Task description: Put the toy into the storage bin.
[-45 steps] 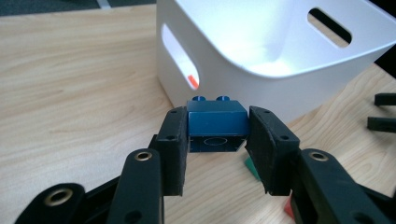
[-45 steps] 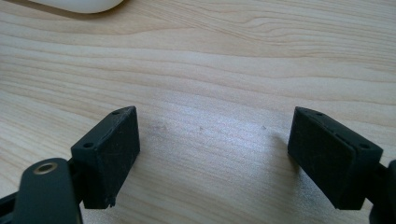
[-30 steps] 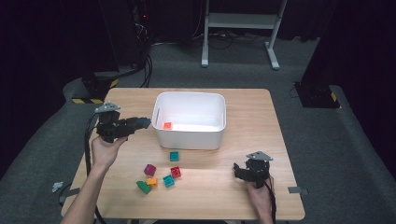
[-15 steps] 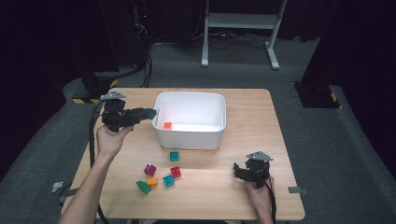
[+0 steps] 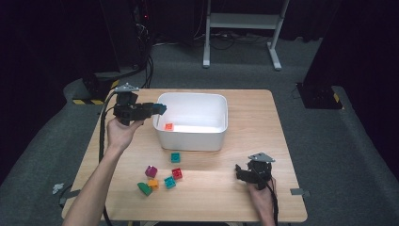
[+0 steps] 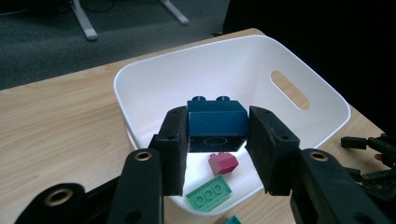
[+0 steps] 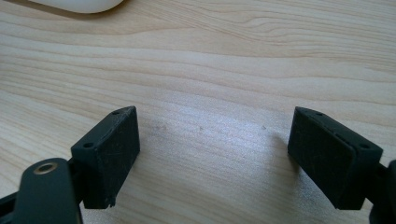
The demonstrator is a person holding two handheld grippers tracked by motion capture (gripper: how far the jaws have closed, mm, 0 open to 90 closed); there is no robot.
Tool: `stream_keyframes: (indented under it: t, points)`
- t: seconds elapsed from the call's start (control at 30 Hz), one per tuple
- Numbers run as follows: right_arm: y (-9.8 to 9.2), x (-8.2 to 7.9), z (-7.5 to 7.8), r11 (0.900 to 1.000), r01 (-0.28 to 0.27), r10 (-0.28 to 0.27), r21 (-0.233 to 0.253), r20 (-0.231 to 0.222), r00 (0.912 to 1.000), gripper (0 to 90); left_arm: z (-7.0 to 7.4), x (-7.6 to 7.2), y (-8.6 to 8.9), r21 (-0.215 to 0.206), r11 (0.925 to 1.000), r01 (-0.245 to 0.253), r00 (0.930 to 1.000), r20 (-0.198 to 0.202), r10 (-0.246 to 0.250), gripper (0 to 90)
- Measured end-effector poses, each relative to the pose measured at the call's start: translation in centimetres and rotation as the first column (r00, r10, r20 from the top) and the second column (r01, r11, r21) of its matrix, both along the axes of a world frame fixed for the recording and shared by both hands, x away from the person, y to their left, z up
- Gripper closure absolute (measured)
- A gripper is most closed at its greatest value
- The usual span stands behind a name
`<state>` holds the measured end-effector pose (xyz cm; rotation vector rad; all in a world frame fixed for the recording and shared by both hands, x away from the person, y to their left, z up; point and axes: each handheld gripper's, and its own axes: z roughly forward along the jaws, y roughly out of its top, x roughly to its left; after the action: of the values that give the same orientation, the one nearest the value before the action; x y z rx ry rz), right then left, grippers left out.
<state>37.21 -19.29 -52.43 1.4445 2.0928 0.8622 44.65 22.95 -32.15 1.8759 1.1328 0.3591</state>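
Note:
My left gripper [image 5: 155, 109] is shut on a dark blue brick [image 5: 162, 108] and holds it in the air over the left rim of the white bin [image 5: 221, 123]. In the left gripper view the blue brick [image 6: 217, 122] sits studs up between the pads [image 6: 173, 144], above the bin's inside. On the bin's floor lie a red brick [image 6: 223, 163] and a green brick [image 6: 209, 193]. From above, an orange-red brick [image 5: 169, 126] shows in the bin. My right gripper [image 5: 241, 172] rests low over the table's front right, open and holding nothing [image 7: 215, 149].
Several loose bricks lie in front of the bin: teal [image 5: 175, 157], red [image 5: 177, 173], magenta [image 5: 150, 171], a second teal [image 5: 170, 182], orange [image 5: 153, 184] and green [image 5: 144, 189]. The wooden table [image 5: 254, 117] ends near my right hand.
My left gripper has carried the blue brick up and to the right, from beside the bin to over its left rim. The right gripper has stayed where it was.

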Motion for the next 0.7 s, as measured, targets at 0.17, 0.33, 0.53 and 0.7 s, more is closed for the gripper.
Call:
stream_keyframes:
  t: [0.17, 0.33, 0.53, 0.7]
  points:
    - [0.0, 0.0, 0.0, 1.0, 0.0, 0.0, 0.0, 0.0, 1.0, 16.6, 0.0, 0.8, -1.1, 0.012, 0.9999, 0.008, 1.0, -0.005, -0.008, 58.6]
    - [0.0, 0.0, 0.0, 1.0, 0.0, 0.0, 0.0, 0.0, 1.0, 16.6, -0.2, 1.6, -2.0, 0.018, 0.9998, 0.009, 0.9999, -0.008, -0.009, 58.6]
    - [0.0, 0.0, 0.0, 1.0, 0.0, 0.0, 0.0, 0.0, 1.0, 16.6, -0.5, 2.4, -2.8, 0.022, 0.9997, 0.009, 0.9999, -0.009, -0.009, 58.6]
    - [0.0, 0.0, 0.0, 1.0, 0.0, 0.0, 0.0, 0.0, 1.0, 16.6, -1.0, 2.9, -3.2, 0.029, 0.9996, 0.005, 0.9999, -0.017, -0.004, 58.6]
